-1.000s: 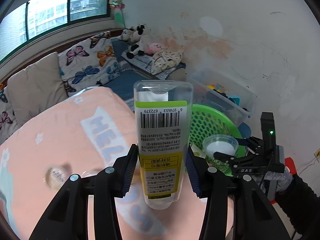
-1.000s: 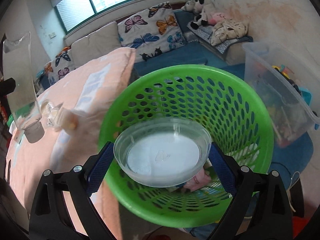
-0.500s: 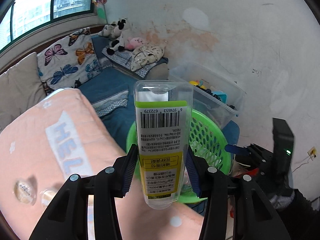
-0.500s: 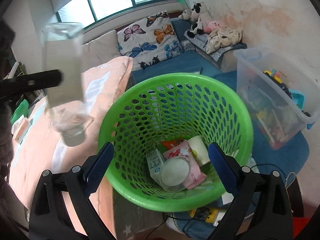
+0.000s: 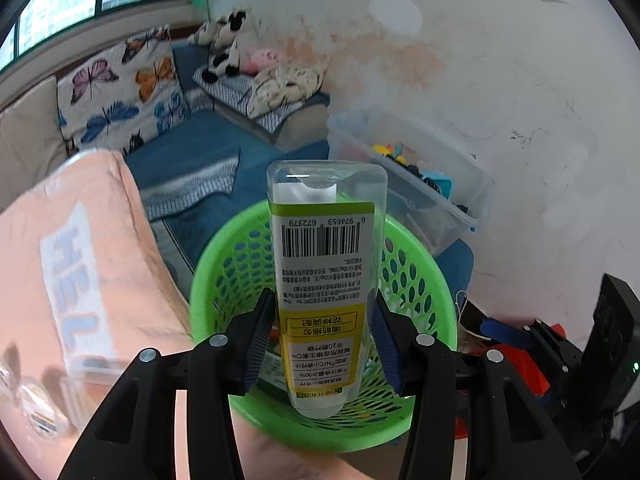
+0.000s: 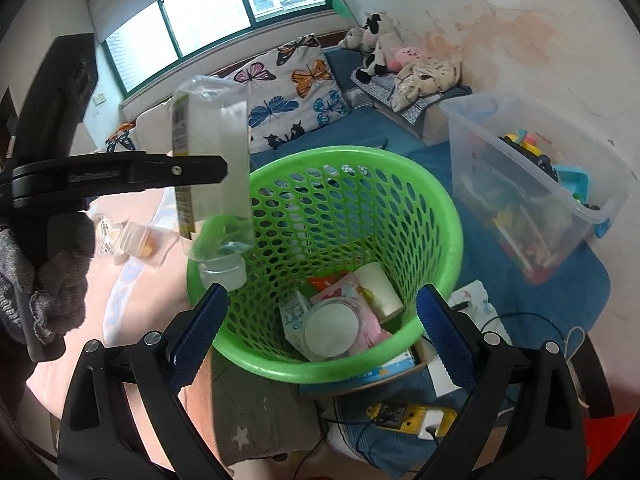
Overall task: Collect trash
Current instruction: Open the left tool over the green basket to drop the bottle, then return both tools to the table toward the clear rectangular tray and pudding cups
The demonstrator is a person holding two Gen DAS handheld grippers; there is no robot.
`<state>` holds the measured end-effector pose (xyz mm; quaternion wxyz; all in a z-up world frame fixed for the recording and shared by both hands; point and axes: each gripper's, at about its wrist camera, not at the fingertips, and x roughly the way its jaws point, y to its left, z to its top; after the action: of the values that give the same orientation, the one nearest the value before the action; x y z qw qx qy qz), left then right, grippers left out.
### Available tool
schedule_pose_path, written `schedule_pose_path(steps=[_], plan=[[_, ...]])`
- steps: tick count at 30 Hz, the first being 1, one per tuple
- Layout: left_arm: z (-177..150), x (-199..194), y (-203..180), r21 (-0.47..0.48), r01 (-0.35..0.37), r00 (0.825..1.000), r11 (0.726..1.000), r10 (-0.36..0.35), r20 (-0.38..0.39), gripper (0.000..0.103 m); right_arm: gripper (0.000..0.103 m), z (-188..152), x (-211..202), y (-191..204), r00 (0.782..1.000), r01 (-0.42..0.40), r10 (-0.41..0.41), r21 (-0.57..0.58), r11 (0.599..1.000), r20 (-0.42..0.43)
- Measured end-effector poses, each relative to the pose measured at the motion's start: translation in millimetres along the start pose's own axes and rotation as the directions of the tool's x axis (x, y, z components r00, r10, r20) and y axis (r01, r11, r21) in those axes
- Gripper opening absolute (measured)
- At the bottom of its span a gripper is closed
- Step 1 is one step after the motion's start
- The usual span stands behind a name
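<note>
My left gripper (image 5: 322, 340) is shut on a clear plastic bottle (image 5: 324, 280) with a yellow-green label, held upside down over the near rim of the green mesh basket (image 5: 224, 280). The right wrist view shows the bottle (image 6: 212, 184) above the basket's left rim (image 6: 452, 216). My right gripper (image 6: 320, 324) is open and empty, just above the basket's near rim. In the basket lie a clear round plastic container (image 6: 332, 330), a paper cup (image 6: 378, 288) and several wrappers.
A table with a pink cloth (image 5: 60, 264) is at the left, with small clear trash pieces (image 6: 136, 240) on it. A clear storage box of toys (image 6: 532, 192) stands right of the basket. A yellow power strip (image 6: 408, 418) and cables lie on the floor.
My right gripper opened and the round container dropped into the basket. My left gripper carried the bottle from above the table to over the basket.
</note>
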<state>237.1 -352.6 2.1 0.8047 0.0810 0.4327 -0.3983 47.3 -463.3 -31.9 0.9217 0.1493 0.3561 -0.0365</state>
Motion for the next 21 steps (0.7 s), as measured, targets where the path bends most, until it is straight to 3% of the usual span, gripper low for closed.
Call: schedule_pose_path(steps=[8,21], plan=[[-5.0,4.6,-5.5,0.007,-0.011,1.000,1.000,0.011,-0.014,0.054,0.095,-4.6,-3.2,-2.4,1.000,-0.010,0.010,0.017,1.000,0.001],[-37.5,-65.0,17.0,-0.015,-0.071,0.994,0.997,0.072,0.081,0.054,0.095,-5.7,-7.3,22.5,0.998,-0.060,0.060,-0.016,0.998,0.007]])
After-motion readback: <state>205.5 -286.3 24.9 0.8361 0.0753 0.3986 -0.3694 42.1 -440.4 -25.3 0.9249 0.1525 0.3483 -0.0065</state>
